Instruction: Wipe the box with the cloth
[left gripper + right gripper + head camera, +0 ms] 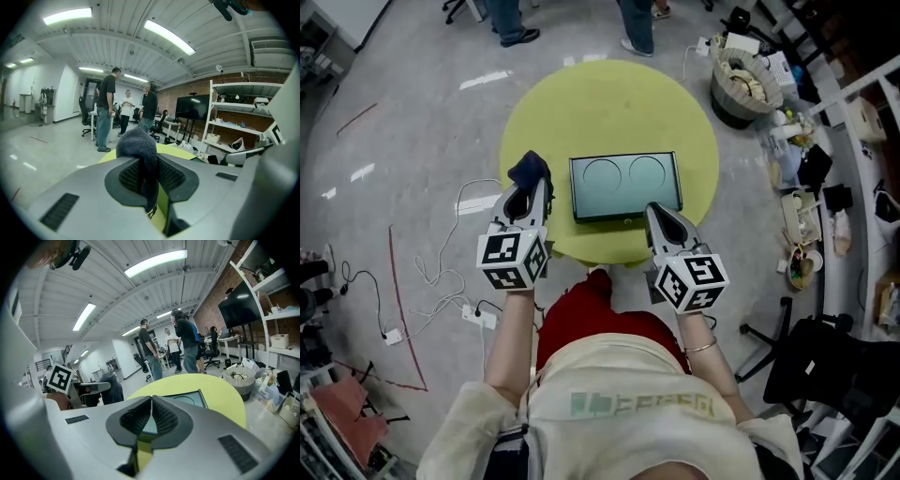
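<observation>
Over the yellow-green tabletop (609, 103) we pinch the cloth (530, 170) in our left hand-held gripper (529, 190) beside the box (625, 185), which may slide under wiping since our right hand-held gripper (662, 212), pressed together, holds nothing.

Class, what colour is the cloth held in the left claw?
Dark blue-grey; the cloth shows best in the left gripper view.

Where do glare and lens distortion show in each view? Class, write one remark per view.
Head view: lamp glare streaks the floor beyond the table. Left gripper view: strong fisheye bends the ceiling lamp, corners black, cloth sharp. Right gripper view: shelves bow, corners black.
</observation>
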Demonstrator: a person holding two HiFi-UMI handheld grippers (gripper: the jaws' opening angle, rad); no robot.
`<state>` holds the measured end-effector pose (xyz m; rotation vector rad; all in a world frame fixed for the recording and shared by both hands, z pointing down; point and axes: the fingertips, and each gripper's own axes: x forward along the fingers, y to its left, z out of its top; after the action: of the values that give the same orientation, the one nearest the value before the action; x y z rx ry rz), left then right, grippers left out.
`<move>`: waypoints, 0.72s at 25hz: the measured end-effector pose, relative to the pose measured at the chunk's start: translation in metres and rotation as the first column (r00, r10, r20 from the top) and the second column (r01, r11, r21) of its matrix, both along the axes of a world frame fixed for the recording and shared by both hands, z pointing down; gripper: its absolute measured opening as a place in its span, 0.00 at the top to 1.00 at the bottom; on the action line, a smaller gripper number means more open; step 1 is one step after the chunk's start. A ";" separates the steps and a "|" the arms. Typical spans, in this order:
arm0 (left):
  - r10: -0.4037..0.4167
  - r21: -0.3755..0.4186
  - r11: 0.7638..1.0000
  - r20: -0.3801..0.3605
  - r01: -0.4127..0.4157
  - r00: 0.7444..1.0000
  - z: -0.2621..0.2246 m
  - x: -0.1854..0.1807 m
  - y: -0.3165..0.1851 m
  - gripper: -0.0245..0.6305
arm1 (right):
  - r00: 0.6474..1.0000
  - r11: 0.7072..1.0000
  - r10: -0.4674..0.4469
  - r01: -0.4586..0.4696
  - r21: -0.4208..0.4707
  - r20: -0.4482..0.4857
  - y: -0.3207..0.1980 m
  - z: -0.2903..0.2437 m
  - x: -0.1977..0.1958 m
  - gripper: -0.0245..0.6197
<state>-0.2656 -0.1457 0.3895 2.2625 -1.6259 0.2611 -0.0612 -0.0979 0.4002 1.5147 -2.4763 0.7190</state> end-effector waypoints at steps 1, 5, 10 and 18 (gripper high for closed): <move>0.000 -0.008 1.000 -0.006 0.000 1.000 0.003 -0.004 -0.007 0.86 | 1.000 1.000 -0.001 0.001 -0.003 -0.004 -0.006 0.000 -0.004 0.90; 0.007 -0.036 0.999 -0.029 -0.008 1.000 0.016 -0.014 -0.035 0.86 | 1.000 1.000 -0.001 0.001 -0.014 -0.023 -0.027 0.001 -0.015 0.90; 0.031 -0.074 0.997 -0.071 -0.036 0.997 0.036 -0.013 -0.065 0.86 | 0.999 0.999 0.015 -0.017 -0.041 -0.043 -0.040 0.006 -0.017 0.90; 0.076 -0.137 0.986 -0.109 -0.091 0.991 0.067 0.013 -0.092 0.86 | 0.997 0.995 0.054 -0.058 -0.084 -0.047 -0.043 0.017 -0.002 0.90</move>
<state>-0.2521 -0.2381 0.4567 2.2008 -1.4169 0.2667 -0.0634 -0.1410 0.4170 1.5577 -2.3478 0.7802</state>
